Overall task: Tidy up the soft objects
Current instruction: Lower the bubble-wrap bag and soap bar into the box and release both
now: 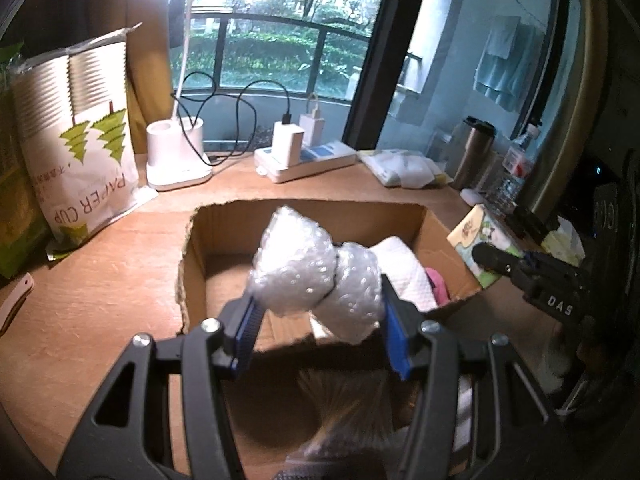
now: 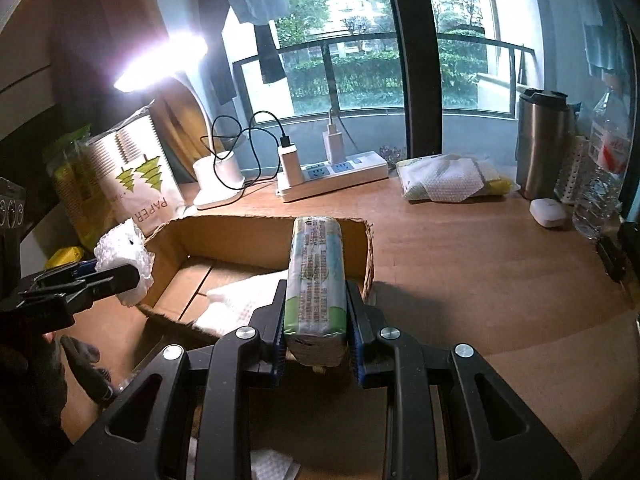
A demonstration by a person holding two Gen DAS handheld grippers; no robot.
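My left gripper (image 1: 320,300) is shut on a wad of bubble wrap (image 1: 312,272) and holds it above the open cardboard box (image 1: 224,216). A white paper towel (image 1: 404,272) and something pink (image 1: 436,284) lie inside the box. My right gripper (image 2: 316,316) is shut on a green and white tissue pack (image 2: 316,276), held over the box's right wall (image 2: 370,256). The right gripper also shows in the left wrist view (image 1: 500,260), with the tissue pack (image 1: 480,240) at the box's right side. The left gripper (image 2: 100,276) with the bubble wrap (image 2: 124,256) shows in the right wrist view.
A paper cup bag (image 1: 88,152), a lit desk lamp (image 1: 176,160) and a power strip (image 1: 308,160) stand behind the box. A packet of wipes (image 2: 444,180), a steel tumbler (image 2: 540,144), a water bottle (image 2: 604,168) and a small white case (image 2: 548,212) sit at the back right.
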